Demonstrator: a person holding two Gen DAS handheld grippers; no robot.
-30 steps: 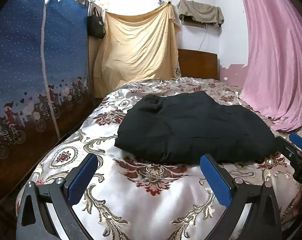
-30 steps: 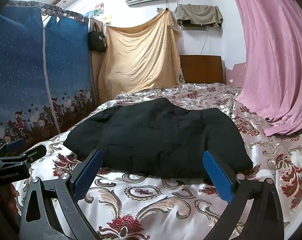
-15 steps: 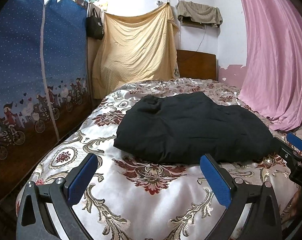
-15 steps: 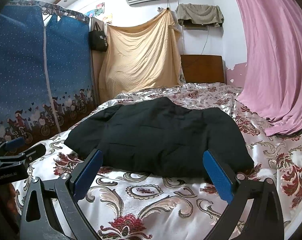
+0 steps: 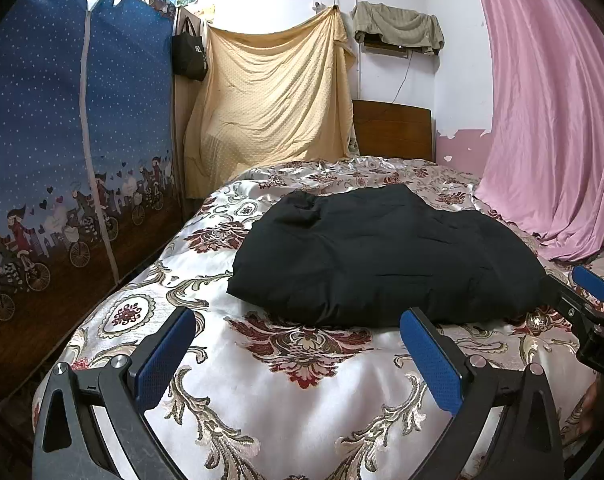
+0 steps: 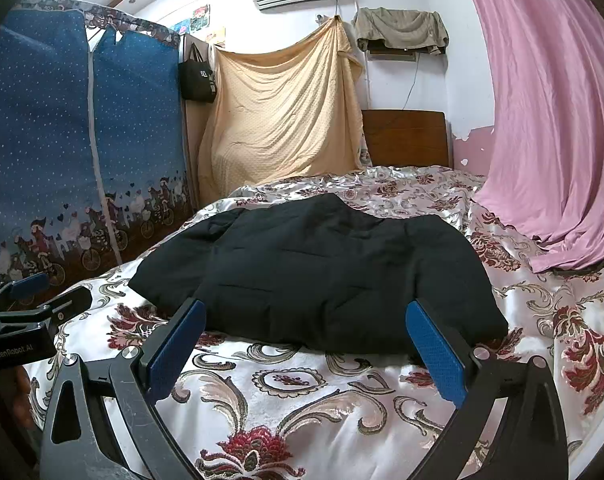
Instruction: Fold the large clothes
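A black padded garment lies folded in a thick bundle on the floral satin bedspread; it also shows in the right wrist view. My left gripper is open and empty, held above the bed's near end, short of the garment's near edge. My right gripper is open and empty, close to the garment's near edge. The right gripper shows at the right edge of the left wrist view. The left gripper shows at the left edge of the right wrist view.
A blue fabric wardrobe stands along the bed's left side. A pink curtain hangs on the right and drapes onto the bed. A yellow sheet and wooden headboard are at the far end.
Both grippers have stayed open. The views have shifted only slightly; the garment has not moved.
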